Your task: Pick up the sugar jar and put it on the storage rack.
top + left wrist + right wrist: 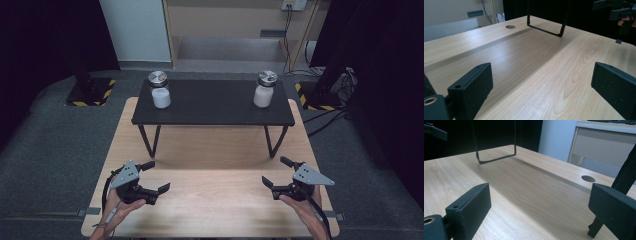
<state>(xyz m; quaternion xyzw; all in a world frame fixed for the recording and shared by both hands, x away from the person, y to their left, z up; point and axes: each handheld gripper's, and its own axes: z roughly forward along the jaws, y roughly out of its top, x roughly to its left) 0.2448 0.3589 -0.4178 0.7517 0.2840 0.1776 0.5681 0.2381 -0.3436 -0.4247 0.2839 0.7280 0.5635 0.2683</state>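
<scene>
left gripper (156, 176) fingers spread wide, right gripper (276, 171) likewise

Between your left gripper (152, 176) and right gripper (274, 172) the table (215, 200) lies bare, so either can cross freely. Ahead, the black shelf (212, 102) spans the far half on thin legs (150, 141), with open room beneath. Two jars (160, 90) stand well apart on it, leaving a wide gap between.

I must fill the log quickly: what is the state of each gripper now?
Left gripper: open, holding nothing, above the wooden table.
Right gripper: open, holding nothing, above the same table.
</scene>
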